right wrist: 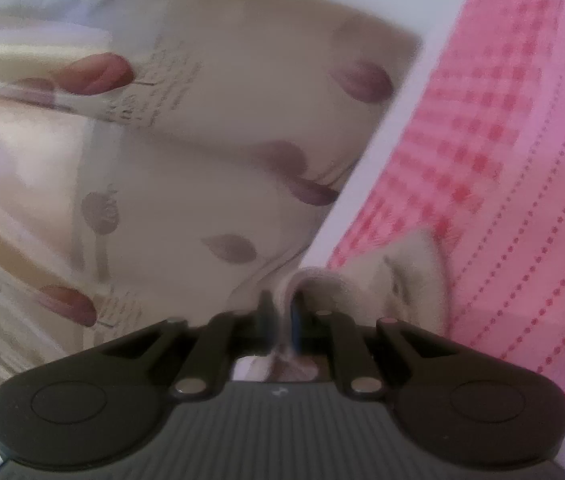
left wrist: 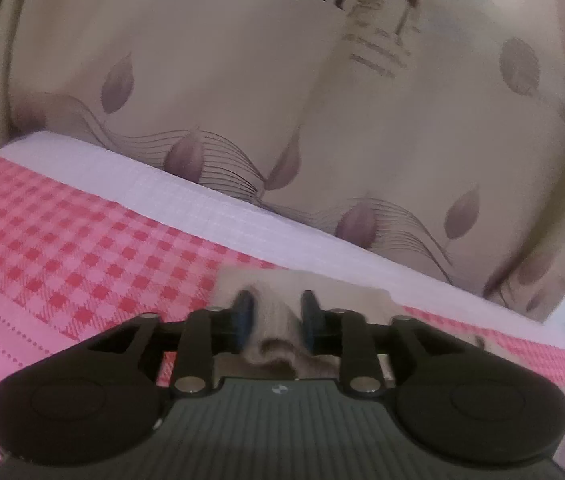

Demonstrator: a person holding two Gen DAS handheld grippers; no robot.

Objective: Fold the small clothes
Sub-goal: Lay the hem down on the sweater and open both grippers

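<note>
Beige knit cloth [left wrist: 278,332] lies bunched between the fingers of the left claw [left wrist: 278,306], which stand apart and do not seem to press it. The right claw [right wrist: 282,304] is nearly closed and pinches a folded edge of the same garment [right wrist: 310,280]. Under both claws is the pink checked bedcover [left wrist: 82,248]. I judge that a fold is being laid down; next, the right claw should let go.

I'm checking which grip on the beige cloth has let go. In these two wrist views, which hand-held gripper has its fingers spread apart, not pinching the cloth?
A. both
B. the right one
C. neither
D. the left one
D: the left hand-held gripper has its fingers apart with the beige cloth loose between them, while the right hand-held gripper pinches a fold of it.
</note>
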